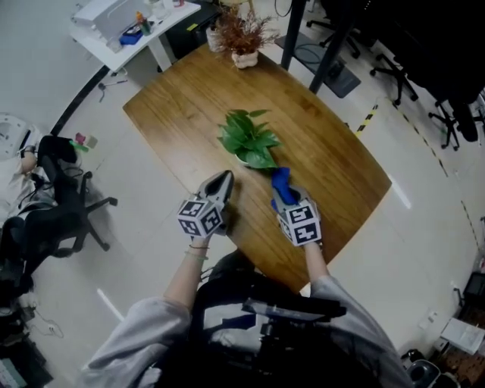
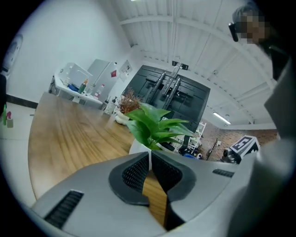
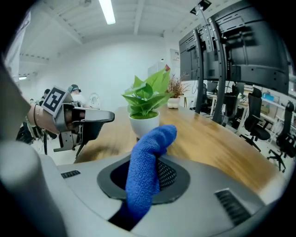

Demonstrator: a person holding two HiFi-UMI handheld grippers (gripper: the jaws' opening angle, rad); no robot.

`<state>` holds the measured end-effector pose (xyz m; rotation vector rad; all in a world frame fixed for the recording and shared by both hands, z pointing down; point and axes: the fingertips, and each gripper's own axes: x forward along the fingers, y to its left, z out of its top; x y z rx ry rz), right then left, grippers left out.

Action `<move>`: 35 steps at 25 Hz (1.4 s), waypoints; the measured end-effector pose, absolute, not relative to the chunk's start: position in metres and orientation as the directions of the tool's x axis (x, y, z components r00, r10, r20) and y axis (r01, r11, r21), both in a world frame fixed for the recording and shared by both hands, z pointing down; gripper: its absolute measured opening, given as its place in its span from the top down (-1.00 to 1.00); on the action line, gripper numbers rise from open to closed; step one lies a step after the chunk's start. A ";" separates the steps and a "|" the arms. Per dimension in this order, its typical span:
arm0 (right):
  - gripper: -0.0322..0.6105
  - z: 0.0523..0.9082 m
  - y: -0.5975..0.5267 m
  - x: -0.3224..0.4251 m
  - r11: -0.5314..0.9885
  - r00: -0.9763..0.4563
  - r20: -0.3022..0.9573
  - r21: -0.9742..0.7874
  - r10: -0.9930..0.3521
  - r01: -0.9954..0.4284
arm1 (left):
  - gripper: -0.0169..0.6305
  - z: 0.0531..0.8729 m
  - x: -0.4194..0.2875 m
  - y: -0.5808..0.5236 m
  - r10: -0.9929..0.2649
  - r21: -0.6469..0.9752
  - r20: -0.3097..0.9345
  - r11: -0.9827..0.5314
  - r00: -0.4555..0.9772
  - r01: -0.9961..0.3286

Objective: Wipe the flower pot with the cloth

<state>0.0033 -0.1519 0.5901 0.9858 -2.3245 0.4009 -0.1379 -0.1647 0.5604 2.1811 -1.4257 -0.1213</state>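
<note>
- The person's sleeves are at the near edge, and each hand holds one gripper over the near part of the wooden table [image 1: 182, 102].
- The left gripper [image 2: 150, 161] has its jaws brought together. Only a thin slit is between the pads and nothing is in it. It points to the far side, toward the pot.
- The right gripper [image 3: 152, 169] is clamped on the blue cloth [image 3: 147, 162]. The cloth stands up out of the jaws and its top bends to the right.
- The white flower pot [image 3: 144, 124] with green leaves [image 1: 248, 136] stands upright on the table, just beyond the two grippers and between them. The cloth is near the pot, at its right. I cannot tell if it touches.
- At the far end of the table stands a small pot of dried twigs [image 1: 242, 39].
- On the floor at the left is a black office chair [image 1: 68, 216], and far left is a white desk [image 1: 125, 23].
</note>
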 end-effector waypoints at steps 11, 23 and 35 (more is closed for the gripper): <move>0.68 0.541 -0.063 0.047 0.675 -0.629 0.513 -0.124 -0.584 -0.727 | 0.92 0.488 -0.073 -0.082 -0.918 0.421 0.117 -0.301 0.380 -0.856; 0.69 0.519 0.021 0.110 0.706 -0.677 0.476 -0.151 -0.562 -0.692 | 0.92 0.480 0.006 0.013 -0.917 0.386 0.140 -0.296 0.372 -0.874; 0.69 0.506 0.072 0.113 0.775 -0.726 0.449 -0.109 -0.521 -0.623 | 0.92 0.476 0.018 0.057 -0.930 0.362 0.152 -0.261 0.333 -0.895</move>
